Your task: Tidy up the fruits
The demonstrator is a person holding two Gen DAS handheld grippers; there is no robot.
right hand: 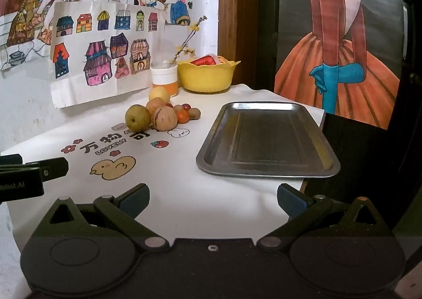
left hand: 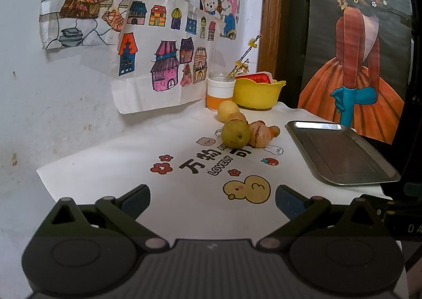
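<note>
A pile of fruit lies on the white printed cloth near the wall: a green pear (left hand: 235, 134) (right hand: 137, 117), a yellow round fruit (left hand: 228, 110) (right hand: 159, 94), a tan striped fruit (left hand: 259, 134) (right hand: 165, 118), plus several small orange, red and brown ones (right hand: 188, 113). An empty steel tray (left hand: 340, 151) (right hand: 266, 138) sits to the right of the pile. My left gripper (left hand: 212, 200) is open near the cloth's front edge, well short of the fruit. My right gripper (right hand: 213, 200) is open too, in front of the tray. Neither holds anything.
A yellow bowl (left hand: 257, 93) (right hand: 207, 76) with red contents and a white-and-orange jar (left hand: 220, 91) (right hand: 164, 78) with a flower twig stand at the back by the wall. Drawings hang on the wall. The table drops off just right of the tray.
</note>
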